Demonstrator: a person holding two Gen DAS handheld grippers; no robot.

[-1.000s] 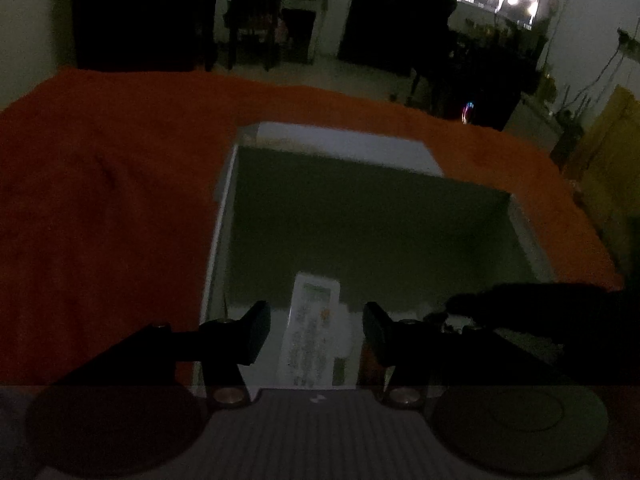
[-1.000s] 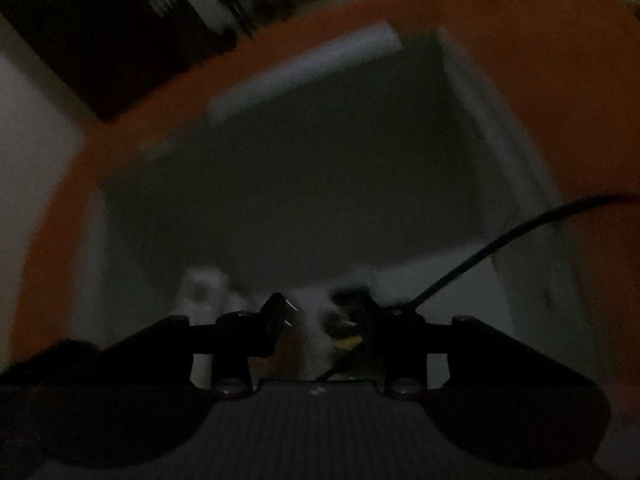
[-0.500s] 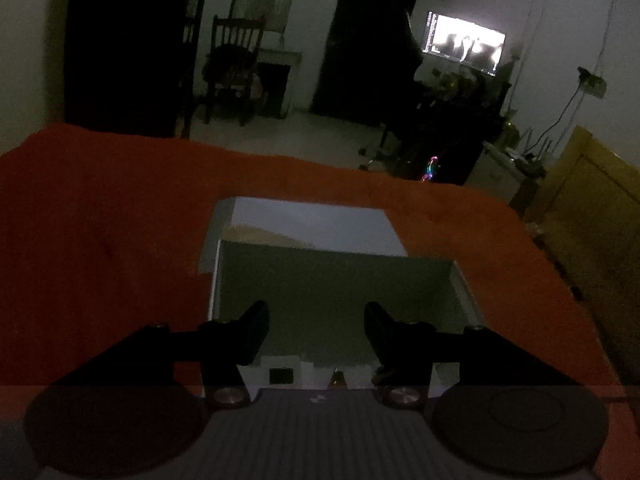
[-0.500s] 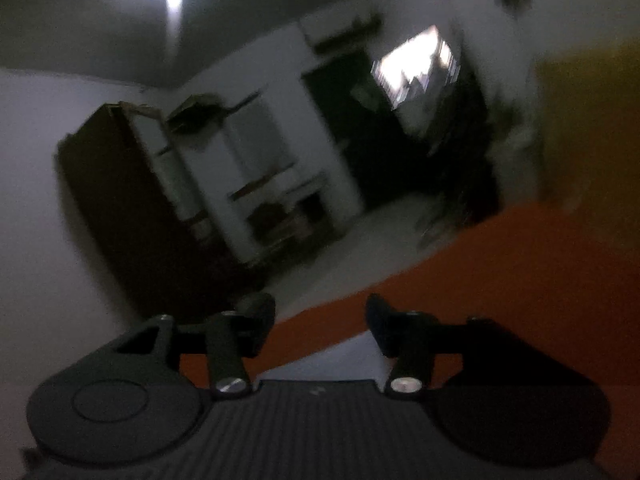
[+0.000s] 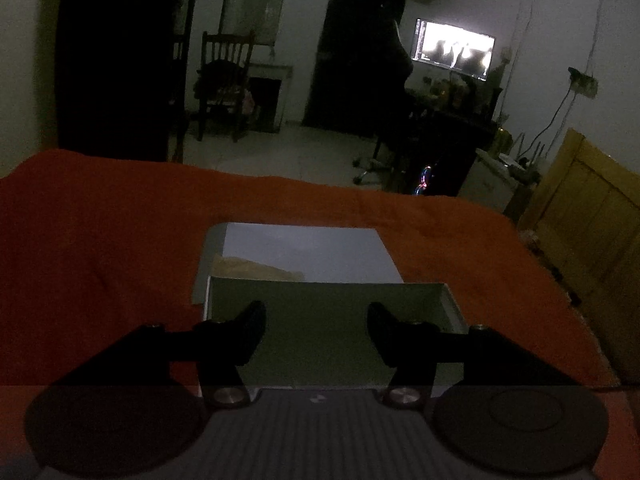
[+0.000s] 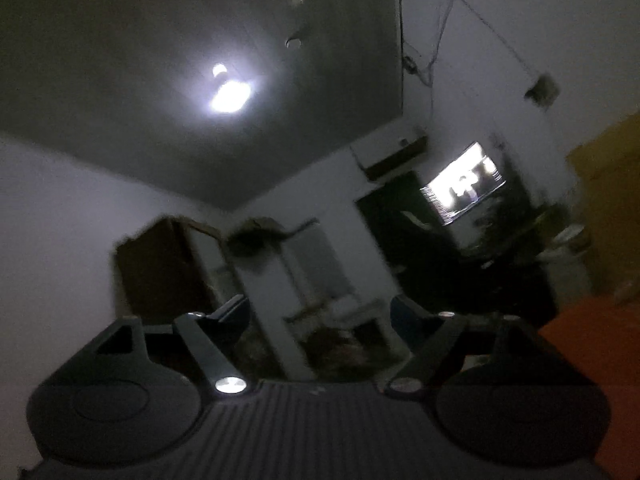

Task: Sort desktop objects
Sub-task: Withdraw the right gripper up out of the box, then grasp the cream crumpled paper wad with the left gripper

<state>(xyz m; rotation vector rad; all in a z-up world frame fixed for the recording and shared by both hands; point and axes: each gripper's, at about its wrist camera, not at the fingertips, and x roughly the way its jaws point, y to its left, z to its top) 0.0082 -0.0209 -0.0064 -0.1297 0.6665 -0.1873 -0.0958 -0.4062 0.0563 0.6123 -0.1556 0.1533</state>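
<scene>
Box: an open white box is seen on the orange cloth, its lid lying flat just behind it; its floor is hidden by the near wall, so contents cannot be told.
Left gripper: held above the box, jaws spread and just opened further, nothing between them.
Right gripper: tilted up toward the ceiling lamp, jaws spread wide after opening, nothing held.

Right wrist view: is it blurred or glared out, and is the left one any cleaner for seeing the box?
Right wrist view: smeared by motion blur, a ceiling lamp flares white, no box in frame. Left wrist view: sharp but very dim; the box reads grey against the orange cloth, and the bright screen is blown out.
</scene>
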